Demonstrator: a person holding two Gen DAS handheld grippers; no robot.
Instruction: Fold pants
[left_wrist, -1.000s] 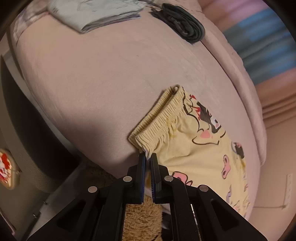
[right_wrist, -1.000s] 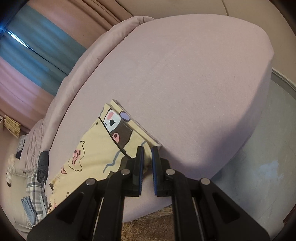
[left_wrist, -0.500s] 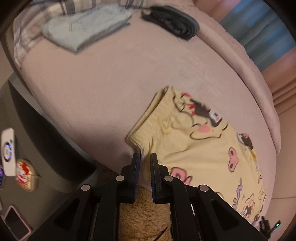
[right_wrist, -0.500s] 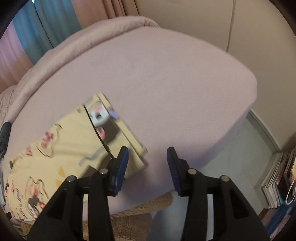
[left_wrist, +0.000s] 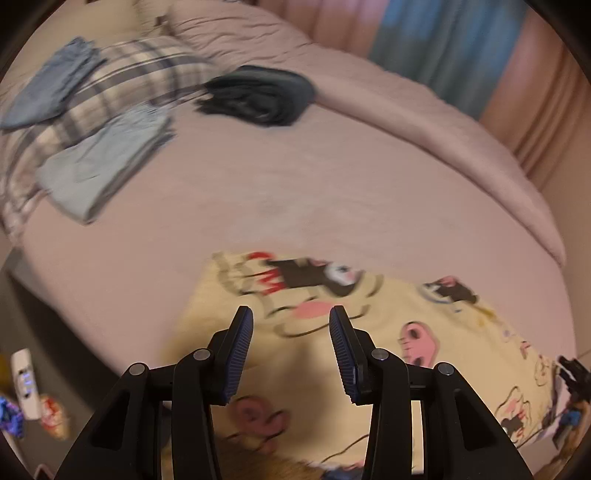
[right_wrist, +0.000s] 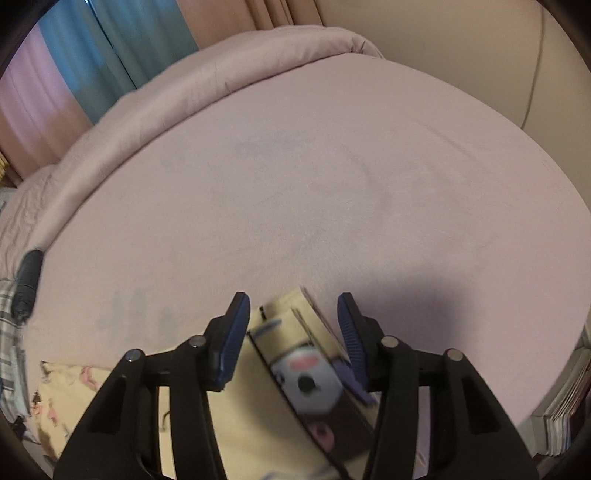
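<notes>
left gripper (left_wrist: 291, 325): your jaws are opening, standing apart with nothing pinched; the pants lie below the gap, not between the pads.
right gripper (right_wrist: 293, 312): your jaws are opening too, parted above the hem end of the pants, gripping nothing.
pants (left_wrist: 424, 332): yellow, cartoon-printed, lying flat along the near edge of the bed (left_wrist: 314, 192); in your right view they show again (right_wrist: 258, 398) under and behind the fingers.
only in your left view: a dark folded garment (left_wrist: 258, 94) near the far side, a pale blue folded piece (left_wrist: 103, 162) beside a plaid cloth (left_wrist: 136, 77), another blue-grey piece (left_wrist: 51, 92) on the plaid, and small items on the floor at the left edge, too blurred to name.
only in your right view: the cuff end of the pants with its layered hem (right_wrist: 314, 310), a wall with a cord (right_wrist: 532, 81), and a stack of books or magazines (right_wrist: 565, 398) on the floor at the right.
shared: rolled pink bedding (right_wrist: 221, 77) along the far edge and blue curtains (left_wrist: 443, 48) behind it.
edges: the near side of the pants hangs over or sits right at the mattress rim; your left view shows a shaggy tan surface (left_wrist: 280, 469) just under it.
open room: beyond the pants the pink sheet is broad and bare towards the far bedding; the folded clothes sit well apart, off to your left.
</notes>
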